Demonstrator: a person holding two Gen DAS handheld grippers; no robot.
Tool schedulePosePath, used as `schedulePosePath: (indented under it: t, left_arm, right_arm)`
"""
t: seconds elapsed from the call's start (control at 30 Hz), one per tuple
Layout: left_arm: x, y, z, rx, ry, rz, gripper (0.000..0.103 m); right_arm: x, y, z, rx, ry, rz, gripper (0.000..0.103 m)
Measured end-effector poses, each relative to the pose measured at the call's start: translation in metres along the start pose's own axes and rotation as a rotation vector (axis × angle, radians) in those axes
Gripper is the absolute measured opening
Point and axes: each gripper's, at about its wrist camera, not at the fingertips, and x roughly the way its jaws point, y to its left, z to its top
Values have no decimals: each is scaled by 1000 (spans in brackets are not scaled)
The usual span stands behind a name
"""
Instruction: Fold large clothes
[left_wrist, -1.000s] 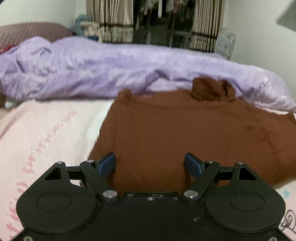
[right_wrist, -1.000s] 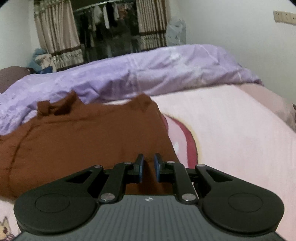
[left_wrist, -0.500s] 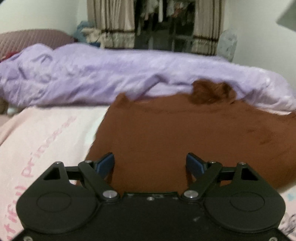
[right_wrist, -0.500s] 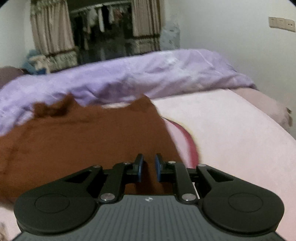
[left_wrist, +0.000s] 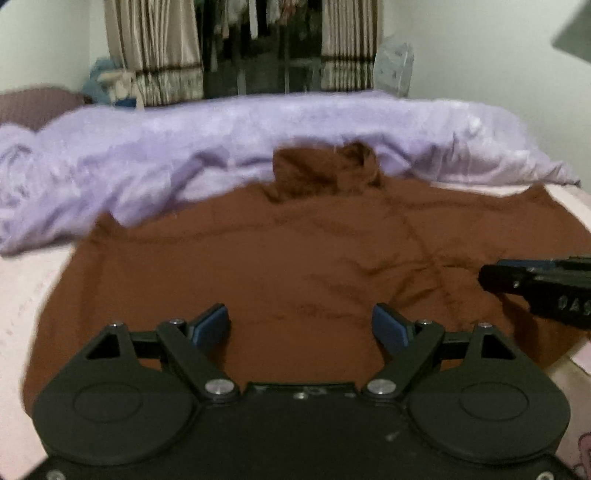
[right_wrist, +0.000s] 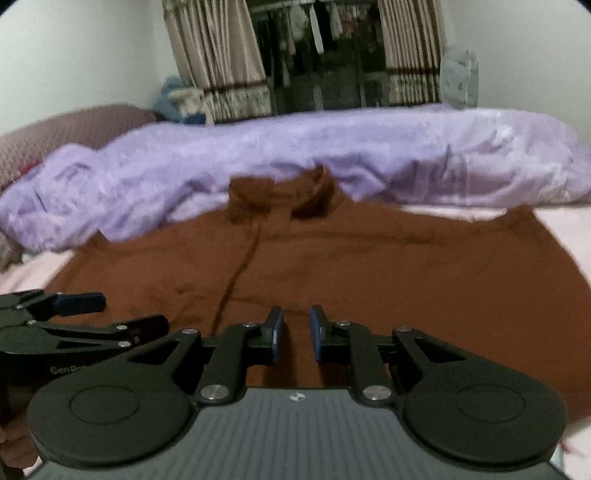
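A large brown garment (left_wrist: 295, 251) lies spread flat on the bed, its collar (left_wrist: 325, 170) at the far end against a purple duvet. My left gripper (left_wrist: 299, 317) hovers over the garment's near part; its jaws are opening and nothing is between them. In the right wrist view the same garment (right_wrist: 369, 266) fills the middle. My right gripper (right_wrist: 295, 321) stands over its near edge with only a narrow gap between the pads and no cloth in it. Each gripper shows in the other's view: the right gripper (left_wrist: 495, 275) at the right edge, the left gripper (right_wrist: 135, 312) at the left.
A rumpled purple duvet (left_wrist: 184, 147) runs across the bed behind the garment. Pink bedsheet (left_wrist: 22, 302) shows on both sides of it. A brownish pillow (right_wrist: 74, 125) lies far left. Striped curtains (right_wrist: 221, 62) and hanging clothes stand beyond the bed.
Both grippers have swung in over the garment's middle, the left one rightward and the right one leftward, so each now appears in the other's view. The left jaws stand slightly wider.
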Motion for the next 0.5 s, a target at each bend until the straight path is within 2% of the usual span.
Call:
schedulePosePath:
  t: [0.13, 0.23, 0.37, 0.5]
  left_arm:
    - [16, 8, -10, -47, 25, -24, 95]
    - [15, 10, -5, -50, 28, -34, 95]
    - [10, 9, 16, -35, -1, -47, 92]
    - [17, 5, 46, -5, -40, -22, 92]
  right_arm:
    - [10, 1, -15, -11, 10, -11, 19]
    - [5, 5, -15, -37, 7, -19, 19]
    - [-1, 4, 3, -19, -16, 9, 20]
    - [7, 6, 31, -1, -70, 1, 20]
